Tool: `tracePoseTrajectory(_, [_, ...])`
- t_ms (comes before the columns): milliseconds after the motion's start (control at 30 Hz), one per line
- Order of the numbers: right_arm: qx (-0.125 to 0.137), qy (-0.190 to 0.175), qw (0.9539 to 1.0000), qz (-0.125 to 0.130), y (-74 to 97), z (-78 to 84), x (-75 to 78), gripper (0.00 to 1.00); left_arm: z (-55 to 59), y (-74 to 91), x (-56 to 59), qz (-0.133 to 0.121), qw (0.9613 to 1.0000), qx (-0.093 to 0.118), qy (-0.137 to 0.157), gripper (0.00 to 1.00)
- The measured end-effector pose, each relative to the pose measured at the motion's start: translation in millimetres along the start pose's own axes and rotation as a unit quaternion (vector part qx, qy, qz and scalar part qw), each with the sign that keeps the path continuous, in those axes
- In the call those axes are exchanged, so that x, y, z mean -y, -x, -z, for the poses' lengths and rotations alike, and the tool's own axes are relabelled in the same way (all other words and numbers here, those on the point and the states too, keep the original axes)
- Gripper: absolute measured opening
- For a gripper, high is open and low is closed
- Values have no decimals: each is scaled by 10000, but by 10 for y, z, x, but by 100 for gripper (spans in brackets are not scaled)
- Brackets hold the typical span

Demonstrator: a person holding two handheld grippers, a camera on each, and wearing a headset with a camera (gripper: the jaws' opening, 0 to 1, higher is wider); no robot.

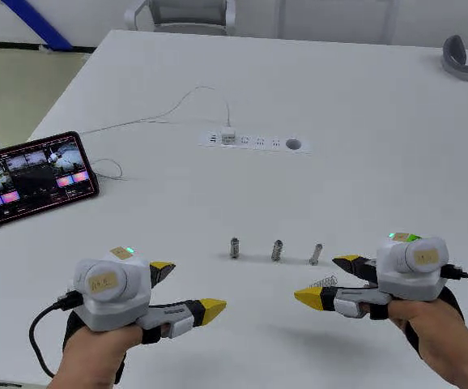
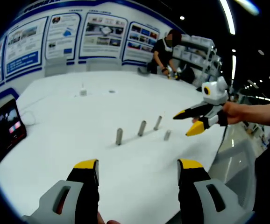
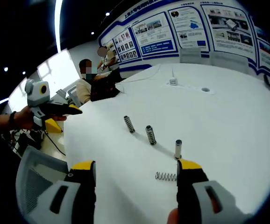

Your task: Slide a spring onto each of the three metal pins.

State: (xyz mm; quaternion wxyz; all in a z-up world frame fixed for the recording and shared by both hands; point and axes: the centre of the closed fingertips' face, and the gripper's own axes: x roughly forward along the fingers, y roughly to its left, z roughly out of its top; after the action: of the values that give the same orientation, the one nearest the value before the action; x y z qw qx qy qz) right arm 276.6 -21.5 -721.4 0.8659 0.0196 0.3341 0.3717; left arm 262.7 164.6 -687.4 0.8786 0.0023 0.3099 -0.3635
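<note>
Right claw point(image 3: 136, 165) agape near loose spring point(image 3: 166, 176)

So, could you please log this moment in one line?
two metal pins sprung | third metal pin bare | loose coiled steel spring on white table | left gripper open | right gripper open

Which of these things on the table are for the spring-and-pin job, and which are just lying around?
For the job:
left pin and middle pin, each wearing a spring
bare pin
loose spring lying on the table near it

Just lying about:
tablet
power strip
charger with its cable
grey curved object at the far corner
</note>
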Motion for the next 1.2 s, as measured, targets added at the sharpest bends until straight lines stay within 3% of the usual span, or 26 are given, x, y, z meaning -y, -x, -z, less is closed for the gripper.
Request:
tracePoseTrajectory(700, [153,-181,9992,312,437,191,98,78,-10,-211,161,194,9997,-129,-104,71])
tracePoseTrajectory(1200, [122,-250,9987,420,636,330,130,82,-54,-441,407,490,9980,-269,-300,73])
